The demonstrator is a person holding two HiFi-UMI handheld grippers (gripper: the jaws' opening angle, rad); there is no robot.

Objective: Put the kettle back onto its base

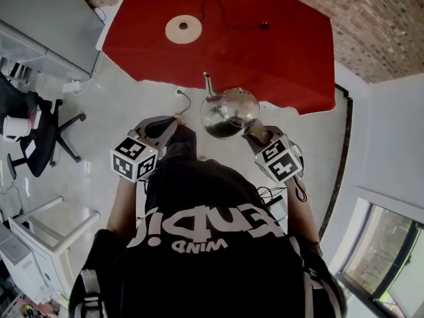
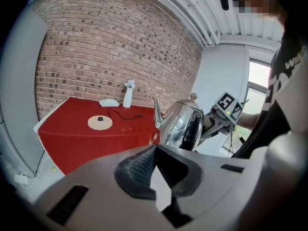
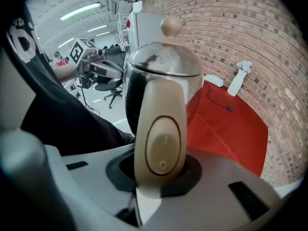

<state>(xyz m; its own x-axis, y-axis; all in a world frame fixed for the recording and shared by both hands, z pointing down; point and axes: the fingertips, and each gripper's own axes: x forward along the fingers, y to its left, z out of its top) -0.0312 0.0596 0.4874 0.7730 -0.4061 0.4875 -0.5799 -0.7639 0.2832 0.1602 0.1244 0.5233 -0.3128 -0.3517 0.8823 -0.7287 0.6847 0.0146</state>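
Observation:
The shiny steel kettle (image 1: 228,111) hangs in the air just short of the red table's near edge, its spout pointing at the table. My right gripper (image 1: 255,132) is shut on its cream handle (image 3: 160,143), with the rocker switch facing the right gripper view. The round cream base (image 1: 183,29) lies on the red table (image 1: 285,52), far from the kettle; in the left gripper view the base (image 2: 100,122) sits left of the kettle (image 2: 185,126). My left gripper (image 1: 165,128) hovers left of the kettle, its pads (image 2: 142,170) together with nothing between them.
A black cord (image 1: 222,12) runs across the table beside the base. A white bottle (image 2: 127,97) and a folded cloth (image 2: 109,102) stand at the table's far edge against the brick wall. An office chair (image 1: 40,131) and a grey cabinet (image 1: 46,25) stand at the left.

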